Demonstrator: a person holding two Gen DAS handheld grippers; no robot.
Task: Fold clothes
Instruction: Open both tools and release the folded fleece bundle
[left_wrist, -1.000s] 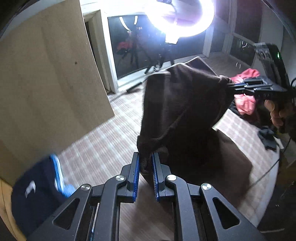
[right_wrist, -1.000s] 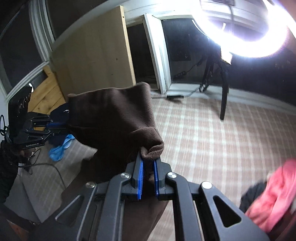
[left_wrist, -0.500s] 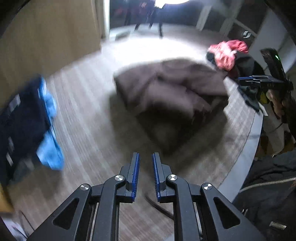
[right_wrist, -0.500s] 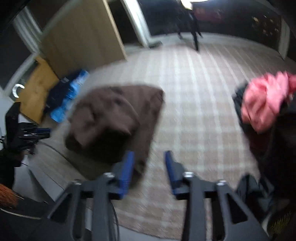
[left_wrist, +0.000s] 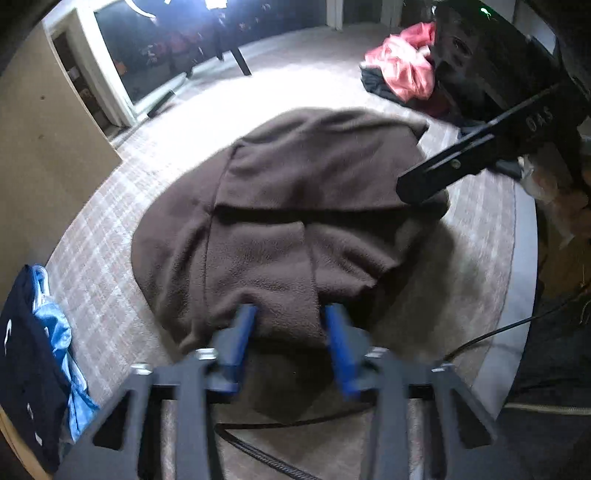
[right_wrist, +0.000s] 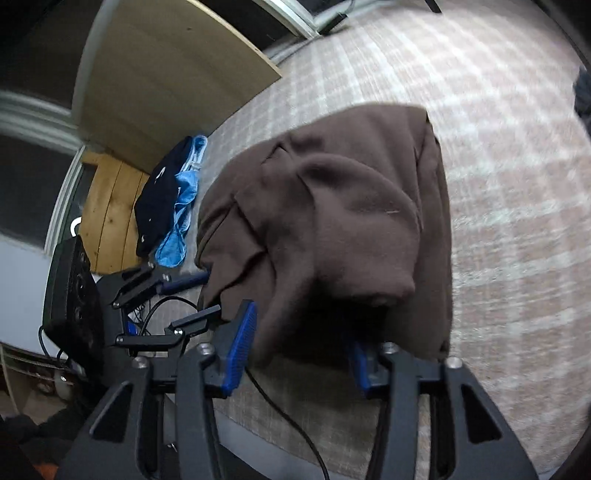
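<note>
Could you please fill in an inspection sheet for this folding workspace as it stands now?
Surface: checked table cover, round near edge.
Job's things: brown fleece garment, lying partly folded in the middle.
Clutter: navy and light-blue clothes at one side; pink garment on dark clothes at the far side.
Grippers: left gripper has just been opening, fleece edge between its jaws; right gripper jaws apart astride the fleece edge.
Cables: black cable along the near edge.
Surroundings: wooden board, dark glass door.
</note>
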